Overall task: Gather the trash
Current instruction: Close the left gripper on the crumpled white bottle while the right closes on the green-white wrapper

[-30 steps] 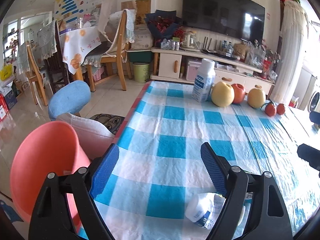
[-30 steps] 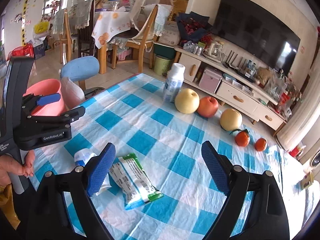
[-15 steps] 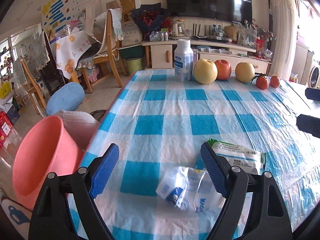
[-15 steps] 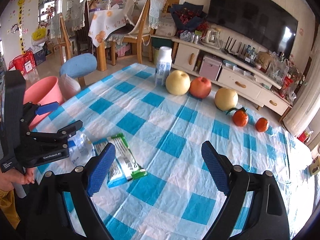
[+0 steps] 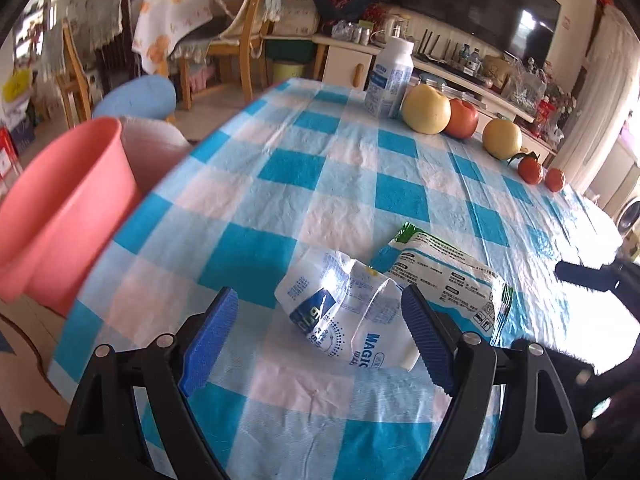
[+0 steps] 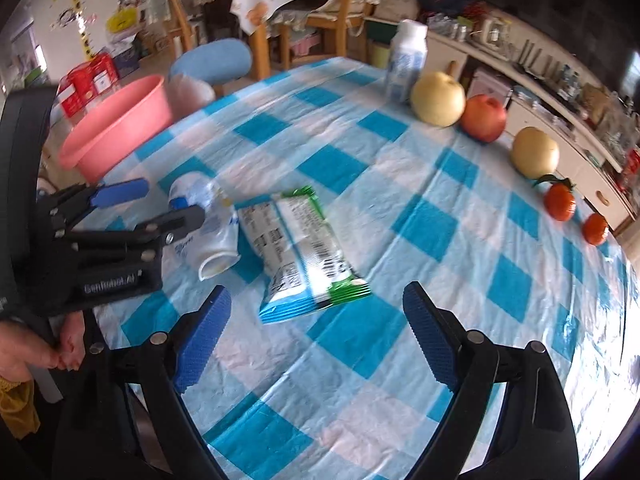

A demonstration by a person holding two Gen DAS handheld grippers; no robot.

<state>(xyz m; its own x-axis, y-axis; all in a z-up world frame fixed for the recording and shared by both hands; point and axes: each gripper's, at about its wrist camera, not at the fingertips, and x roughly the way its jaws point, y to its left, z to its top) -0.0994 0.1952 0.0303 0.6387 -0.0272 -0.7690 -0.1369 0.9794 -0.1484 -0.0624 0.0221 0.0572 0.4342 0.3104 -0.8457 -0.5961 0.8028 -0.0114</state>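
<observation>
- Blue-and-white checked plastic cloth covers the surface (image 5: 288, 168); we note it wrinkled, with trash lying at the near end and fruit at the far end.
- Beside the surface's left edge we find a pink basin (image 5: 60, 208), its rim lower than the cloth.
- We record a green-and-white snack wrapper (image 6: 304, 248) lying flat on the cloth, just beside a crumpled white-and-blue bottle (image 5: 348, 316) that lies on its side.
- At the far edge stand an upright white bottle (image 5: 390, 78), two yellow pears (image 5: 426, 109), a red apple (image 5: 464, 118) and two small tangerines (image 5: 530, 170).
- Left tongs (image 5: 320, 332): spread wide, pinching nothing; the crumpled bottle lies between the blue pads, close against the right one. We cannot tell whether it touches.
- Right tongs (image 6: 316, 332): spread wide, empty, poised above the cloth with the wrapper's near end just ahead of the pads.
- A hand (image 6: 28, 354) grips the left tool's handle.
</observation>
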